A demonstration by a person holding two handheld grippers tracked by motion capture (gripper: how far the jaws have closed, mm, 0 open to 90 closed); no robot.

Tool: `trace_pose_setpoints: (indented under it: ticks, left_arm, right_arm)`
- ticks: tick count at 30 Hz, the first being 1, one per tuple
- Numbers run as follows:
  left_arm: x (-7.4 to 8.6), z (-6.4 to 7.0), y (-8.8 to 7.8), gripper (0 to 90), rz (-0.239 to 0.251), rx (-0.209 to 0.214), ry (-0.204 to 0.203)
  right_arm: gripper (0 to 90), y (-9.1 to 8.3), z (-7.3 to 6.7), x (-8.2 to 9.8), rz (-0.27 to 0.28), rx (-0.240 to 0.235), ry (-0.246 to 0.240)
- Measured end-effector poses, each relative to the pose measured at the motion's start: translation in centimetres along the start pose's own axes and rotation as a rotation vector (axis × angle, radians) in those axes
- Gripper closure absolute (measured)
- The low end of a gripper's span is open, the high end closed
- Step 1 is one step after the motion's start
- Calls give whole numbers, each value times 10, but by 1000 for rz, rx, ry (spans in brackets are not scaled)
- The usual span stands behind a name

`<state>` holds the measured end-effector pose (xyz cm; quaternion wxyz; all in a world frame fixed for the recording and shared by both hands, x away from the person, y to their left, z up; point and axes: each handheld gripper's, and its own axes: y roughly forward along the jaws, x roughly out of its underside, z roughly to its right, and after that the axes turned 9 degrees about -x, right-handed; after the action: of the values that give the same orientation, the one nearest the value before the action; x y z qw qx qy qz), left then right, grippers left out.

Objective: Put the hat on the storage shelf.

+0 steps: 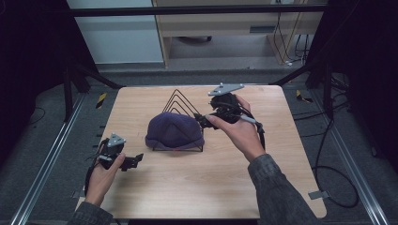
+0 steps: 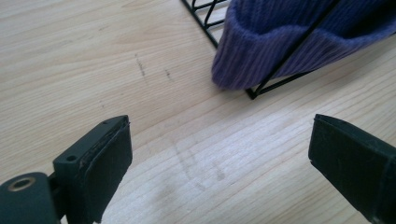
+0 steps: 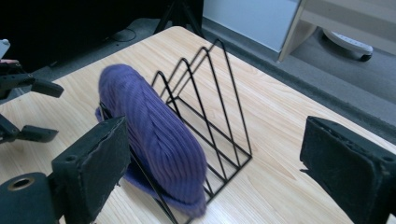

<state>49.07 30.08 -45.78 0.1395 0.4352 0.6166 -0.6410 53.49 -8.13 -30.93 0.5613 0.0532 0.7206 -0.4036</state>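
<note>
Judging by the purple beanie [image 1: 174, 131] seated in the wire rack [image 1: 180, 105] mid-surface, we think placing is done; both the left gripper [image 1: 136, 159] and right gripper [image 1: 202, 120] have jaws open and empty. Next, we'd withdraw clear of the rack.

Ribbed purple knit hat [image 1: 174, 131] — thin black wire rack [image 1: 180, 101] — matt pale wooden table [image 1: 197, 178].
</note>
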Motion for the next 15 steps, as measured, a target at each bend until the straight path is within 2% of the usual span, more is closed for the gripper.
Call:
trace_pose_setpoints:
  ticks: [8,15]
  left_arm:
    - [6,-9,2,54,-20,-28,-28]
    - [9,-10,5,54,-49,-34,-8]
  right_arm:
    - [70,-31,15,23,23,17,34]
    - [89,-44,21,45,21,31,50]
